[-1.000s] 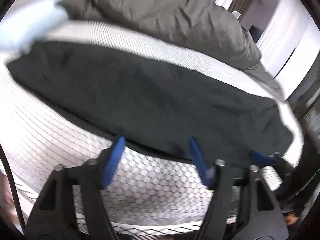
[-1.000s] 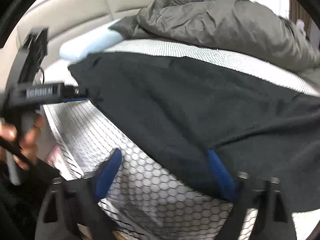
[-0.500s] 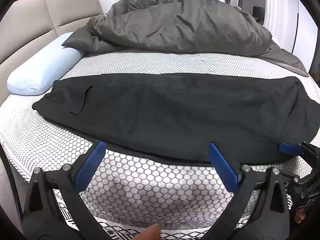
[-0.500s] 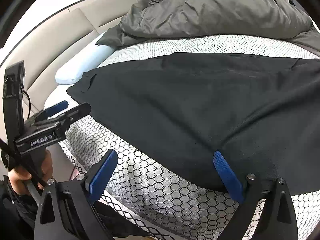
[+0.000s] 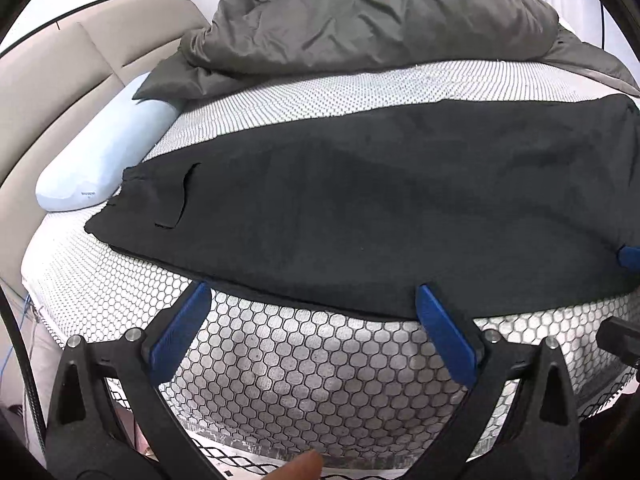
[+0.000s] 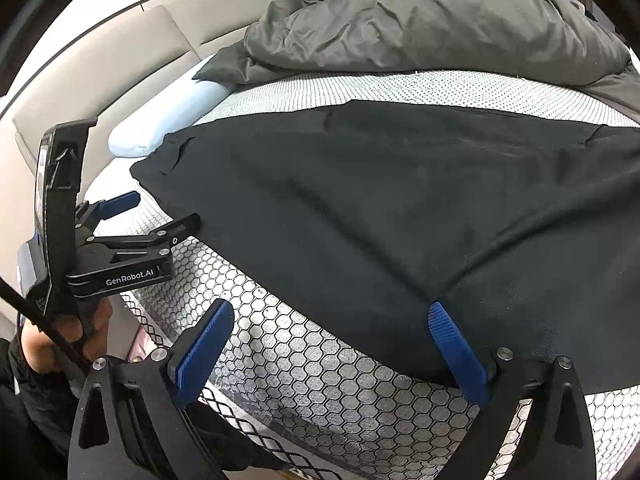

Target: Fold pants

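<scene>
Item: black pants [image 5: 380, 216], flat on the bed [image 5: 304, 364], long axis left to right across your view, waistband left. Near edge lies just ahead of both grippers. Left gripper [image 5: 316, 328]: fingers spread, empty. Right gripper [image 6: 332, 344]: likewise, nearer the leg end.

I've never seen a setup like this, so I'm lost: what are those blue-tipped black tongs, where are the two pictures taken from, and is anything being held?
No robot here: a person holds a two-finger tool in each hand. Each picture comes from a camera on one tool, looking along its fingers. The left gripper and right gripper both stand open and hold nothing. Black pants lie flat on the honeycomb-patterned mattress, unfolded. Behind them are a crumpled grey duvet and a pale blue pillow. The right view also shows the left tool from the side.
</scene>
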Demonstrator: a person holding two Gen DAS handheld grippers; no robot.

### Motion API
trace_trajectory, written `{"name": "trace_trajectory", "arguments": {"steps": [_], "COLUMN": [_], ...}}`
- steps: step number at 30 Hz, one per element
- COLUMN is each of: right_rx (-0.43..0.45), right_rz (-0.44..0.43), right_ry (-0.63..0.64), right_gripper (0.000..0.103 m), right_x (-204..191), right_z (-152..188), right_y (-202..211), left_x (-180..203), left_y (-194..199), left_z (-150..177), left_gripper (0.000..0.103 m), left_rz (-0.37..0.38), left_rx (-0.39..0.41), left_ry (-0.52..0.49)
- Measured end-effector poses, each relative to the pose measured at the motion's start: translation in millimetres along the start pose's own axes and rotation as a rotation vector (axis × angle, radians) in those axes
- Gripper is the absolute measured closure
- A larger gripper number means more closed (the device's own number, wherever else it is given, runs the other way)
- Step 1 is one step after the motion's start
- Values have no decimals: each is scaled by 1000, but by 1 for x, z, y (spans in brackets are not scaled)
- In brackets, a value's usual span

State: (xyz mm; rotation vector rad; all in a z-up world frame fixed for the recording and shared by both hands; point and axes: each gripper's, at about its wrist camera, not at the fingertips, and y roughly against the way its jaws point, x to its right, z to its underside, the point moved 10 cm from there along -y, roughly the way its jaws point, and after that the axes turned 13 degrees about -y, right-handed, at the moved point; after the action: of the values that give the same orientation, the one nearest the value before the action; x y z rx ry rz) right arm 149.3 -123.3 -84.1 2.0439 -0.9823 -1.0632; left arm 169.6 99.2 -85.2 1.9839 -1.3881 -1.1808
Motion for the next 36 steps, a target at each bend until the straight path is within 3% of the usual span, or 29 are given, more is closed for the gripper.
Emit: {"name": "trace_trajectory", "arguments": {"steps": [12,19,23,26,29,32,36], "right_rx": [2,58,72,91,118,109,63], "right_rz": [42,76,52,42,47,54,160], "right_ry": [63,89,42,83,83,50,118], "right_gripper": [3,3,3,7,8,21,50], "right_x": [-3,3,12,14,20,27,31], "right_z": [3,-5,-12,-16,-25,-30,-21], "right_y": [-5,3,6,16,23,19,-2], "left_x": [-22,-36,-50,-72,-109,-137,-153], "left_y": [-14,-25,-27,-22,-23,-36,-59], "left_z": [13,21,30,39,45,46,44], "left_gripper": [1,1,2,2,2,4,7], "left_rz": [12,48,163,293,292,269,249], "left_rx": [-27,-37,-24,15,48,44,18], "left_ry": [48,71,142,258,383,483,588]}}
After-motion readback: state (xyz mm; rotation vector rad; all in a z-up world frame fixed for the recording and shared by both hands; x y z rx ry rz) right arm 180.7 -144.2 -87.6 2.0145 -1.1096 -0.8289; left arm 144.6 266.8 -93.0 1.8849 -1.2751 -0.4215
